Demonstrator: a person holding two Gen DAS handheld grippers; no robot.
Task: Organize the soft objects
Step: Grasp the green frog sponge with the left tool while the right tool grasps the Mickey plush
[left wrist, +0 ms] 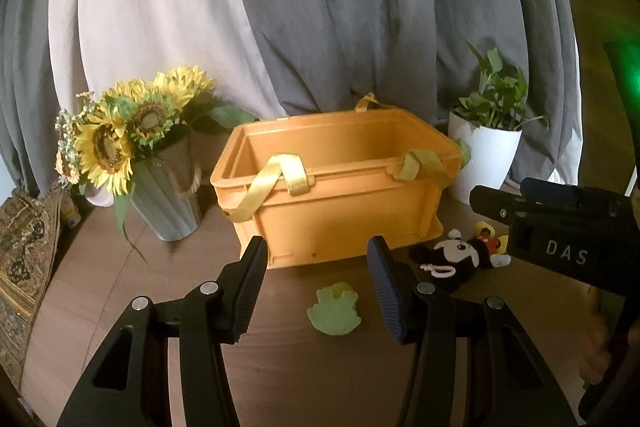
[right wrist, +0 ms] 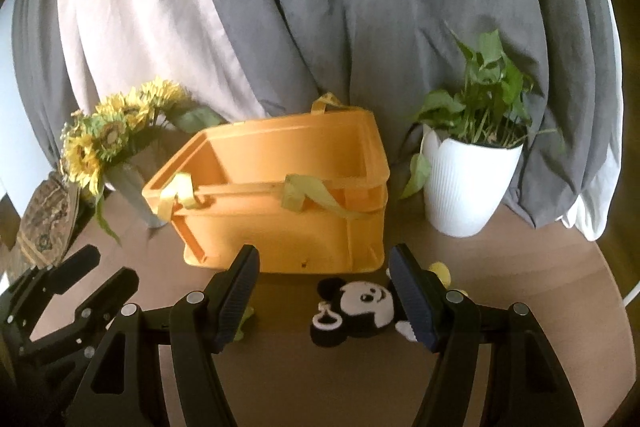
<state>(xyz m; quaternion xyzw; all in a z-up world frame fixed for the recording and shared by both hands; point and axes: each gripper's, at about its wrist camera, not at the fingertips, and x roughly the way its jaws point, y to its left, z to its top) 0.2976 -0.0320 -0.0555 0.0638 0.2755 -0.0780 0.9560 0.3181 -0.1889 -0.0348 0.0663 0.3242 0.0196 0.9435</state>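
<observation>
The left claw (left wrist: 316, 259) sits at the bottom middle of the left wrist view. Its two fingers are apart and nothing is between them. Past the gap, a flat green soft toy (left wrist: 335, 311) lies on the brown bench (left wrist: 120, 287), close in front of the orange box (left wrist: 332, 183). The box stands in the middle of the frame and looks empty inside. Yellow straps (left wrist: 276, 179) hang over its rim.

To the right of the green toy lies a black and white mouse toy (left wrist: 460, 259), also on the bench, near the box's lower right corner. The right claw's black body shows at the right edge of that view, above the mouse toy.

In the right wrist view, the right claw (right wrist: 322, 267) is at the bottom middle. Its fingers are wide apart and hold nothing. The mouse toy (right wrist: 356, 311) lies on the bench between them, a bit nearer the right finger, which hides part of it. I cannot tell if they touch.

Sunflowers in a grey vase (left wrist: 168, 195) stand at the left of the box. A green plant in a white pot (left wrist: 484, 155) stands at the right. Grey and pale curtains (left wrist: 320, 7) fill the top.
</observation>
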